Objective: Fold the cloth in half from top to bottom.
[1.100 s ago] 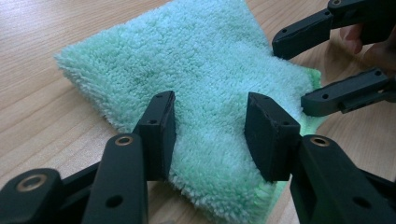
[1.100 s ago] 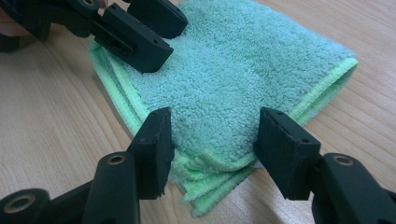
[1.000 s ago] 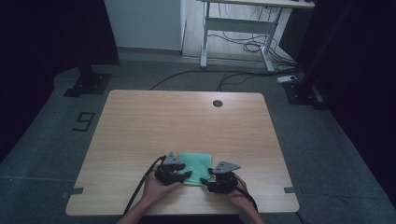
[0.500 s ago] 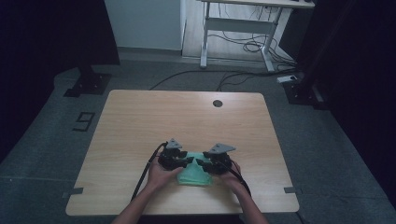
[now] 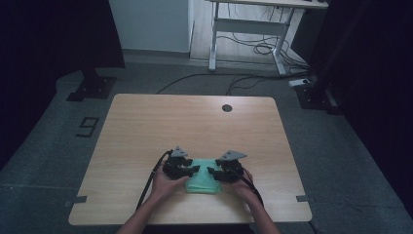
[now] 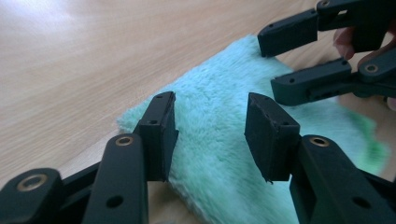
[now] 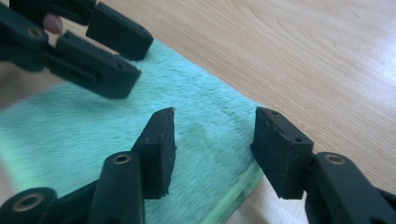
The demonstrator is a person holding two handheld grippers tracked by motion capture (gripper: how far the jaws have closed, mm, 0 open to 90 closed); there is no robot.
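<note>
A mint-green fluffy cloth [image 5: 202, 181] lies flat near the table's front edge, and a second layer shows at its border [image 7: 233, 198]. My left gripper [image 5: 196, 169] hovers over the cloth's left side [image 6: 210, 149]. Its jaws [image 6: 211, 107] are apart and have just been opening, with only the cloth's pile below the gap. From the right, my right gripper [image 5: 210, 171] faces it over the cloth [image 7: 93, 121]. Its jaws [image 7: 215, 116] have also just been opening and pinch nothing. Each gripper view shows the other gripper [image 6: 270, 63] [image 7: 139, 58] close by, tips nearly meeting.
The wooden table [image 5: 195, 122] has a round cable hole [image 5: 227, 107] near its far edge. Beyond it stand a white desk frame [image 5: 248, 29] with floor cables and dark stands at left [image 5: 92, 83] and right [image 5: 316, 92]. A "9" [image 5: 87, 126] is marked on the floor.
Both hands moved away from the person, from the cloth's near corners to over its middle. The grippers turned inward to face each other. Little shift in the last half second.
</note>
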